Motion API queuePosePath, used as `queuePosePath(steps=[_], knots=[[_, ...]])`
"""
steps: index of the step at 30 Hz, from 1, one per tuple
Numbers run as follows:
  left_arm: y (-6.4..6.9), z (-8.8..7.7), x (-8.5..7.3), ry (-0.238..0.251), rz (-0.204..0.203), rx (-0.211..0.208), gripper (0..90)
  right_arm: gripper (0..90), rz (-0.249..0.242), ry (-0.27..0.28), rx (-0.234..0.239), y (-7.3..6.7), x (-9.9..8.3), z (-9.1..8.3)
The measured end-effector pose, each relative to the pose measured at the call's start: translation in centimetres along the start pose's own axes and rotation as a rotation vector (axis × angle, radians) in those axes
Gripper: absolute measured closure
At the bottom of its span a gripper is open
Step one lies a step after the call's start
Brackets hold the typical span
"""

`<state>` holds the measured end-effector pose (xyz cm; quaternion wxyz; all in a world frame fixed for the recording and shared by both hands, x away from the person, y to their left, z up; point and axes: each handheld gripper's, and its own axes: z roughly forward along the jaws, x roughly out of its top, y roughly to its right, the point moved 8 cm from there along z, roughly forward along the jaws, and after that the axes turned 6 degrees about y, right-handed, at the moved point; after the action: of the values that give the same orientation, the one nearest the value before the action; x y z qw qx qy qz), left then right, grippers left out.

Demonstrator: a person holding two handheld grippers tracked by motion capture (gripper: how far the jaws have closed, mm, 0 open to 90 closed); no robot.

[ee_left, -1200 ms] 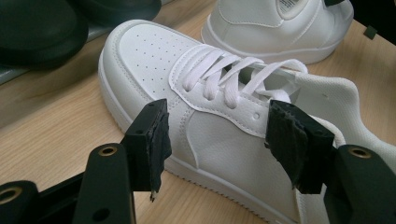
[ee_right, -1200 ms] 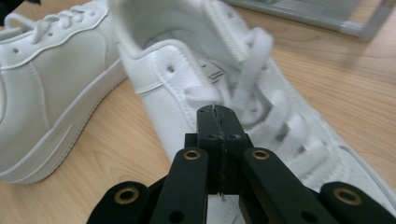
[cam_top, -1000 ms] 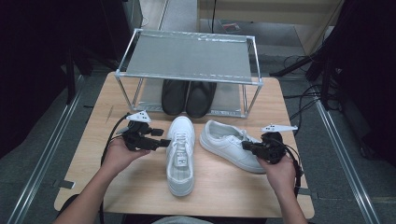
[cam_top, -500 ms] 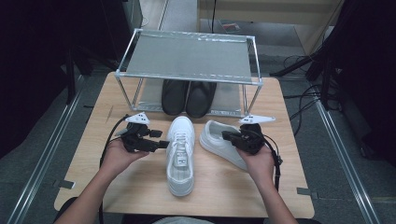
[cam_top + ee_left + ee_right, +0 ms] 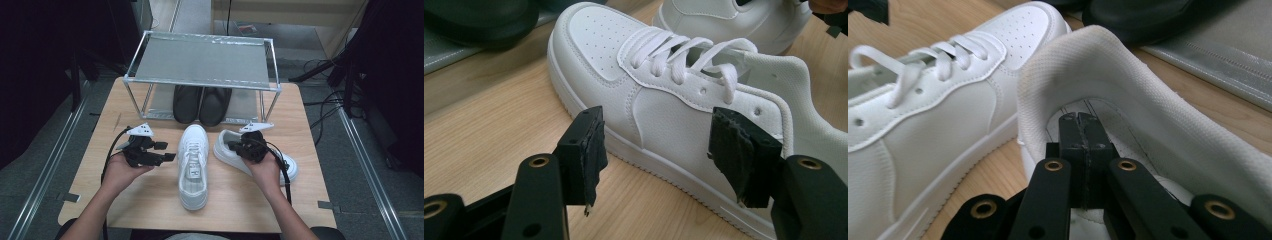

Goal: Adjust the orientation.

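The left gripper [image 5: 165, 151] rests in the person's left hand [image 5: 119, 172], jaws spread wide and grasping nothing. Just ahead of its jaws, not touching, stands the first white sneaker [image 5: 193, 165], toe toward the rack; in the left gripper view the side of this shoe [image 5: 664, 115] lies between and beyond the two torn foam pads [image 5: 594, 150]. The shoe is smooth white leather-like material with small holes on the toe, flat white laces and a ribbed rubber sole.

To the right, the right gripper [image 5: 235, 145] sits over the heel opening of the second white sneaker [image 5: 227, 150], held by the right hand [image 5: 265, 167]. In the right gripper view its jaws are pressed together inside the shoe's collar [image 5: 1128, 95], which is padded mesh fabric; whether they pinch any material I cannot tell. This shoe lies at an angle on the wooden table [image 5: 150, 210].

Beyond both grippers stands a metal rack [image 5: 200, 62] with a grey mesh top, and under it a pair of dark shoes [image 5: 201, 104].

Compared with a second ago, the right gripper has moved from the sneaker's outer end inward to its opening, near the first shoe. The left gripper and both sneakers stay where they were.
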<state>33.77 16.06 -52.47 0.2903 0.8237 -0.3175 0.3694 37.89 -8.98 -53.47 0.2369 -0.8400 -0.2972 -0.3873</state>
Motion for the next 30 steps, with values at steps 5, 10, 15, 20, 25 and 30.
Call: queuePosePath(steps=[5,10,15,20,25,30], knots=[[-0.1,-0.1,0.1,0.005,-0.003,-0.003,39.5,90.0,-0.009,0.001,0.001,-0.2,-0.1,-0.1],[-0.4,-0.1,0.3,0.015,-0.01,-0.002,39.2,90.0,-0.002,0.0,0.021,-0.2,-0.2,-0.2],[-0.3,0.2,0.6,0.018,-0.014,-0.006,39.1,90.0,0.041,0.007,0.06,-0.7,-0.4,-0.7],[-0.3,0.4,1.0,0.011,0.003,-0.008,39.1,90.0,0.042,0.014,0.074,-1.1,-0.6,-1.0],[-0.7,0.6,1.2,0.008,-0.005,-0.007,39.1,90.0,0.046,0.008,0.083,-1.5,-0.9,-1.3],[-0.8,0.6,1.6,0.021,-0.003,-0.016,39.1,90.0,0.046,0.0,0.094,-1.8,-1.3,-1.5]])
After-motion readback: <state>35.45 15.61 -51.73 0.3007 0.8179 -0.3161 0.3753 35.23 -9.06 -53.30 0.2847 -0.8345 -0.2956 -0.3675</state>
